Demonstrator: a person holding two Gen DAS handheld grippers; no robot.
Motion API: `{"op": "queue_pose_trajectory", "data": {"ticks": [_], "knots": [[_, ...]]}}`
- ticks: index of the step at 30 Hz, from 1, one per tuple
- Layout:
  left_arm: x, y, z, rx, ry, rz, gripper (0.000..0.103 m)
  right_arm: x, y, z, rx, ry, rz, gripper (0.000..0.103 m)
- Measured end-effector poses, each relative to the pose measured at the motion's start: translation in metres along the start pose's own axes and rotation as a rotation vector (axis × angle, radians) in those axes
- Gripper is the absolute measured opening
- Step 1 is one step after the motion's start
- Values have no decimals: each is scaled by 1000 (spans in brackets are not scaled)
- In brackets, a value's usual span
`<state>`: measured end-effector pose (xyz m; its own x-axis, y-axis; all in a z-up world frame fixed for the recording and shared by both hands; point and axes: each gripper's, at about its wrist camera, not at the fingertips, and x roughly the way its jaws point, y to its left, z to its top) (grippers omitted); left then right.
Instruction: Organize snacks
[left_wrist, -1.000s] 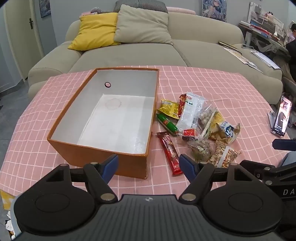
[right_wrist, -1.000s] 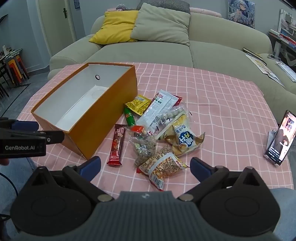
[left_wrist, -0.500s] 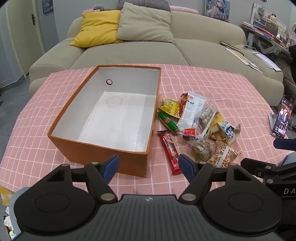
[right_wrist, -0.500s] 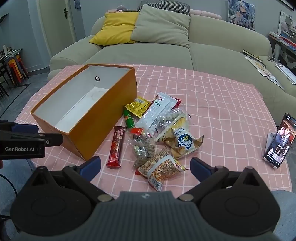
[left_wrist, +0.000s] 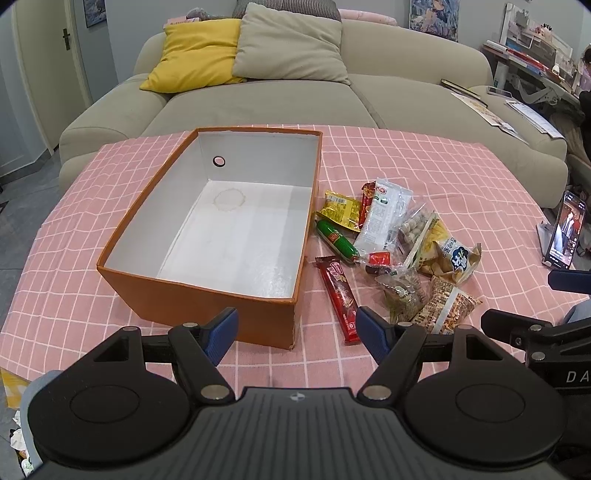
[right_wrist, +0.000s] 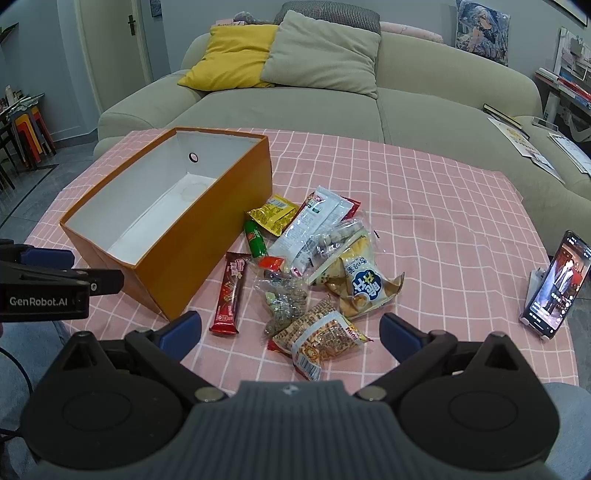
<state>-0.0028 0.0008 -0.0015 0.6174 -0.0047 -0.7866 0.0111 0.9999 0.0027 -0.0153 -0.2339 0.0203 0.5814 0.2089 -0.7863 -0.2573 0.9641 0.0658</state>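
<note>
An empty orange box (left_wrist: 207, 288) with a white inside stands on the pink checked tablecloth; it also shows in the right wrist view (right_wrist: 207, 236). A pile of snack packets lies to its right: a red bar (left_wrist: 340, 291) (right_wrist: 231, 295), a green sausage (left_wrist: 336, 240) (right_wrist: 255, 238), a yellow packet (left_wrist: 341, 210), a long white packet (right_wrist: 314, 225), a chips bag (right_wrist: 364, 284) and a peanut bag (right_wrist: 319, 339). My left gripper (left_wrist: 297, 330) is open and empty before the box's near right corner. My right gripper (right_wrist: 290, 334) is open and empty, just before the peanut bag.
A phone on a stand (right_wrist: 554, 284) is at the table's right edge. A beige sofa (left_wrist: 295, 96) with a yellow cushion (left_wrist: 195, 53) stands behind the table. The left gripper's body (right_wrist: 44, 291) shows at the left of the right wrist view.
Both grippers have moved slightly forward toward the box and the snack pile. Both stay open and empty. No snack has moved.
</note>
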Motion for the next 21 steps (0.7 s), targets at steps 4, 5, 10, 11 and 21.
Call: {"op": "queue_pose_trajectory", "data": {"ticks": [4, 5, 10, 11, 21], "knots": [[0, 0, -1, 1, 3, 2, 85, 1, -1, 0, 5, 6, 1, 99], [0, 0, -1, 1, 3, 2, 85, 2, -2, 0, 7, 7, 1, 99], [1, 0, -1, 1, 3, 2, 84, 4, -3, 0, 11, 14, 1, 99], [1, 0, -1, 1, 3, 2, 84, 4, -3, 0, 11, 15, 1, 99], [1, 0, -1, 1, 3, 2, 84, 4, -3, 0, 10, 14, 2, 99]]}}
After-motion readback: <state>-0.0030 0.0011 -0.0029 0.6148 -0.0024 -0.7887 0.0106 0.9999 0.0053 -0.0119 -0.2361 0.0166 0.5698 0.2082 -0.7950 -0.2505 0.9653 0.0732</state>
